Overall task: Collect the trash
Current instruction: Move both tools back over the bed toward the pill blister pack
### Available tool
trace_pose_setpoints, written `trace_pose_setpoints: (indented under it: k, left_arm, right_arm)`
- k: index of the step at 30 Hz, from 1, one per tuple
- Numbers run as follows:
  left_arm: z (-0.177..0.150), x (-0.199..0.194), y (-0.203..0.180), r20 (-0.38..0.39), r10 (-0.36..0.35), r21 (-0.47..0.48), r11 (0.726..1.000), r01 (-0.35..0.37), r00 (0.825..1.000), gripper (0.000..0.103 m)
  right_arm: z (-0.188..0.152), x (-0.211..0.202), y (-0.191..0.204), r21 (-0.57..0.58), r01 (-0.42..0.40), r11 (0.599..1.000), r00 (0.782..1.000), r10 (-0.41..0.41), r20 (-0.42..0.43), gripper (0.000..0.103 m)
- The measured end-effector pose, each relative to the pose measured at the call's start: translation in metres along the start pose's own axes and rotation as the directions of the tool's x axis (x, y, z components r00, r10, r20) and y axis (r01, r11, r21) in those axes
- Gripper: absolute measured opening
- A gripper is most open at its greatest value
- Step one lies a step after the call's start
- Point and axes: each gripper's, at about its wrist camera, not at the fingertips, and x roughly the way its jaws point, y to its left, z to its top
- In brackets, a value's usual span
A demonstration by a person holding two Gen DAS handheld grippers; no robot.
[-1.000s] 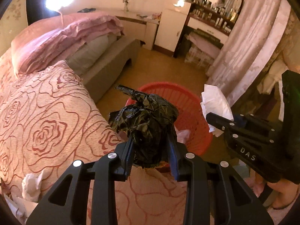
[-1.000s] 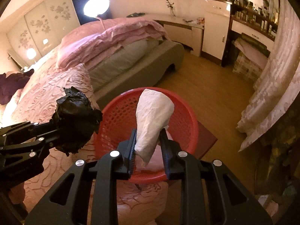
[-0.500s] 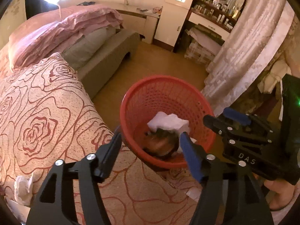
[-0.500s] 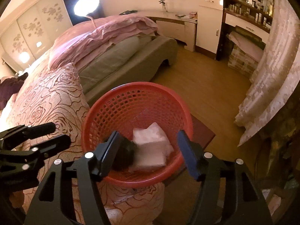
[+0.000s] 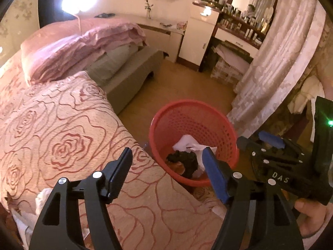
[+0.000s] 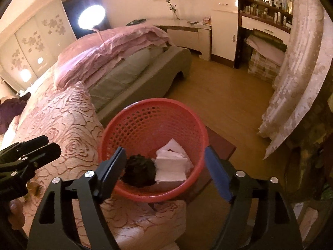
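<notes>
A red mesh basket (image 5: 193,102) (image 6: 154,101) stands on the floor at the bed's corner. In it lie a crumpled black plastic bag (image 5: 183,160) (image 6: 139,173) and white tissue (image 5: 187,142) (image 6: 172,164). My left gripper (image 5: 166,156) hovers over the basket's near rim, its jaws opening, with nothing between them. My right gripper (image 6: 164,152) hangs over the basket too, jaws opening and empty. Each gripper shows at the edge of the other's view: the right gripper (image 5: 258,140), the left gripper (image 6: 44,145). More white tissue (image 5: 43,198) lies on the bed at lower left.
A bed with a rose-patterned cover (image 5: 62,137) fills the left. A folded pink quilt (image 6: 116,48) and a grey bed frame end (image 6: 162,73) lie beyond. A lace curtain (image 6: 295,79) hangs at right, a dresser (image 5: 235,31) behind. Wood floor (image 6: 224,95) lies past the basket.
Both grippers let go: the left dropped the black bag and the right dropped the white tissue into the basket. Both pairs of jaws have spread wide and are empty.
</notes>
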Motion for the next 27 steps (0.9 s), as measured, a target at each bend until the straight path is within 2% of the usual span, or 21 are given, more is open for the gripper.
trace_pose_setpoints:
  k: [17, 27]
  left_arm:
    - [-0.015, -0.051, 0.029, 0.059, 0.03, -0.068, 0.997, -0.026, 0.998, 0.068]
    - [-0.03, -0.093, 0.055, 0.087, 0.082, -0.111, 0.991, -0.072, 0.993, 0.068]
  right_arm:
    - [-0.007, -0.022, 0.04, -0.031, -0.063, 0.998, 0.998, 0.063, 0.025, 0.079]
    - [-0.01, -0.025, 0.068, -0.073, -0.118, 0.99, 0.993, 0.12, 0.016, 0.079]
